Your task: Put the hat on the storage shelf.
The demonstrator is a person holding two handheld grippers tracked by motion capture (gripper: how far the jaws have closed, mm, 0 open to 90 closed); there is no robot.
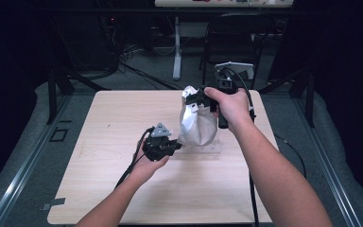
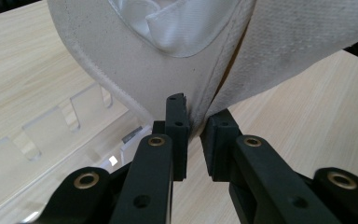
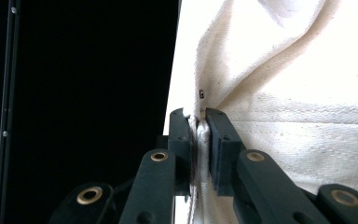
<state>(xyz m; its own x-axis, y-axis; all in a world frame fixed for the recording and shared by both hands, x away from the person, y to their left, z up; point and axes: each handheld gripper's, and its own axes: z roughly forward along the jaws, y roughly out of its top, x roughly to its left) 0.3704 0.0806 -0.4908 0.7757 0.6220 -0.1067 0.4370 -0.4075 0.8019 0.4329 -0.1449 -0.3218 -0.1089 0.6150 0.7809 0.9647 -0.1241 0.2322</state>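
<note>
Right gripper (image 1: 199, 100): held raised over the far half of the table (image 1: 99, 189); its jaws are clamped on a folded seam of the cloth bag (image 1: 197, 124), the cloth squeezed flat between the two pads, as the right gripper view shows.
Left gripper (image 1: 175, 146): low over the table, at the bag's lower left side; its jaws stand a narrow gap apart, with the bag's bottom edge hanging into that gap. Whether the pads press the cloth, I cannot tell.
Cloth bag: off-white, hanging from the right jaws with its bulged lower part down toward the table, just above the left jaws.
Bag opening: in the left gripper view, a rounded stitched rim (image 2: 98, 70) sits above and left of the jaws.
Bag contents: a paler white fold of fabric (image 2: 177, 25) shows inside that rim; what it is cannot be told.
Clear plastic stand (image 2: 51, 135): lies on the table left of the left jaws, beneath the bag.
</note>
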